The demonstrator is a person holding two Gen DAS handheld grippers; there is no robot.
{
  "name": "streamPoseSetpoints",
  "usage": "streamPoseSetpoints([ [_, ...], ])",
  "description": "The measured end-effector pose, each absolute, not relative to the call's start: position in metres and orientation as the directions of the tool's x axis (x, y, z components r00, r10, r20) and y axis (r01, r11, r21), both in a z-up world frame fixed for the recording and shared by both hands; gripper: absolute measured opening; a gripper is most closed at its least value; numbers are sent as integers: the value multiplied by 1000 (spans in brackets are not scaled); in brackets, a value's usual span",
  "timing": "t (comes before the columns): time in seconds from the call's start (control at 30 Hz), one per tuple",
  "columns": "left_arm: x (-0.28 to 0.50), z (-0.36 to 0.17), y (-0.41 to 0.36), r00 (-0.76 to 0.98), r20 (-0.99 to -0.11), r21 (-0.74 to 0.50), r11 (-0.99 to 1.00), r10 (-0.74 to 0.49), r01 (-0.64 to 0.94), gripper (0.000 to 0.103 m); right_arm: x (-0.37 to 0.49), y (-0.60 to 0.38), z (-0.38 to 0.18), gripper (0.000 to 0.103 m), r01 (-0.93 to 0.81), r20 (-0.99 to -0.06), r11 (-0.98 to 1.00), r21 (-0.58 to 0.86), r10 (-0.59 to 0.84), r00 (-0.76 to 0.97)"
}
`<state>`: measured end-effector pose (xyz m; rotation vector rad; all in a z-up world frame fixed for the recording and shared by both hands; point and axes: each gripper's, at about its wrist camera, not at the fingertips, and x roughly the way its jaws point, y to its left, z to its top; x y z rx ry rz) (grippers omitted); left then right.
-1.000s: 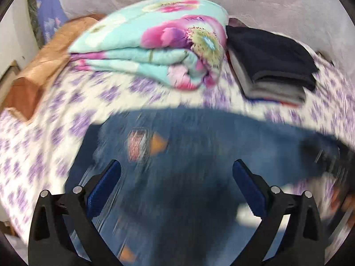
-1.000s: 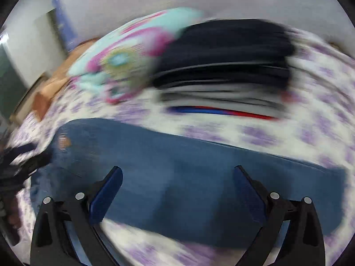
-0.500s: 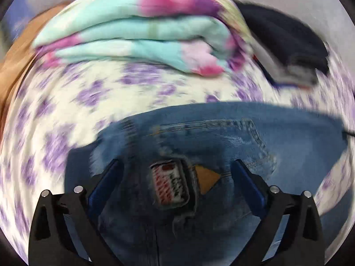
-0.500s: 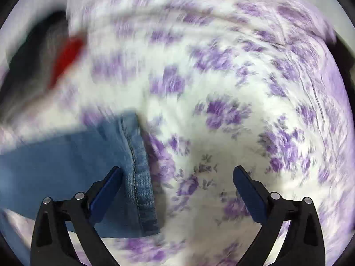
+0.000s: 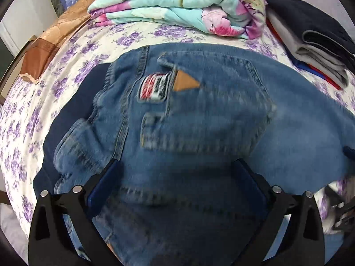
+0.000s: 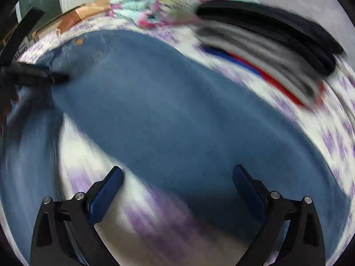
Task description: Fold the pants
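Note:
Blue jeans (image 5: 199,119) lie flat on a bed with a purple-flowered sheet (image 5: 66,66). Their back pocket with a red-and-white patch (image 5: 154,87) and a tan label faces up in the left wrist view. My left gripper (image 5: 177,177) is open over the seat and waist end, holding nothing. In the blurred right wrist view the jeans' leg (image 6: 177,115) stretches across the sheet. My right gripper (image 6: 177,181) is open above the leg's near edge, holding nothing. The left gripper's dark fingers (image 6: 40,77) show at the far left there.
A folded turquoise floral blanket (image 5: 177,6) lies behind the jeans. A stack of folded dark, grey and red clothes (image 5: 310,35) lies at the back right and shows in the right wrist view (image 6: 277,44). A brown pillow (image 5: 44,51) lies at the left edge.
The left gripper has pulled back over the jeans, so more of the seat shows. The right gripper has swung from the leg hem back to face along the leg.

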<state>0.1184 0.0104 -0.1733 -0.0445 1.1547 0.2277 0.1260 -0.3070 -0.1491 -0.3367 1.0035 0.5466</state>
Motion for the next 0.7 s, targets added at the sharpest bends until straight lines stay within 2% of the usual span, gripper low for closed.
streamPoseSetpoints([
  [0.07,106,-163,18,383,-916,54,983,118,-174,98,121,-346,-145,100,-571,-874,820,-42,247,418],
  [0.13,94,-152,20,380,-917,79,990,118,-116,98,125,-390,-146,100,-556,-891,828,-76,193,410],
  [0.23,70,-144,35,393,-883,242,966,258,-92,98,136,-438,-142,100,-462,-920,883,-85,108,376],
  [0.3,60,-147,59,342,-909,212,971,237,-109,98,144,-461,-138,100,-333,-934,937,-108,19,357],
  [0.37,56,-149,84,316,-929,162,979,195,-127,98,145,-464,-125,100,-265,-923,960,-86,24,383],
  [0.47,64,-134,97,384,-911,127,988,152,-89,98,153,-425,-103,100,-290,-885,953,-88,59,462],
  [0.57,100,-118,92,438,-897,79,997,62,20,98,173,-352,-88,100,-368,-845,928,-59,149,513],
  [0.7,161,-114,83,453,-891,93,971,-17,220,98,205,-268,-71,100,-480,-821,875,-65,227,524],
])
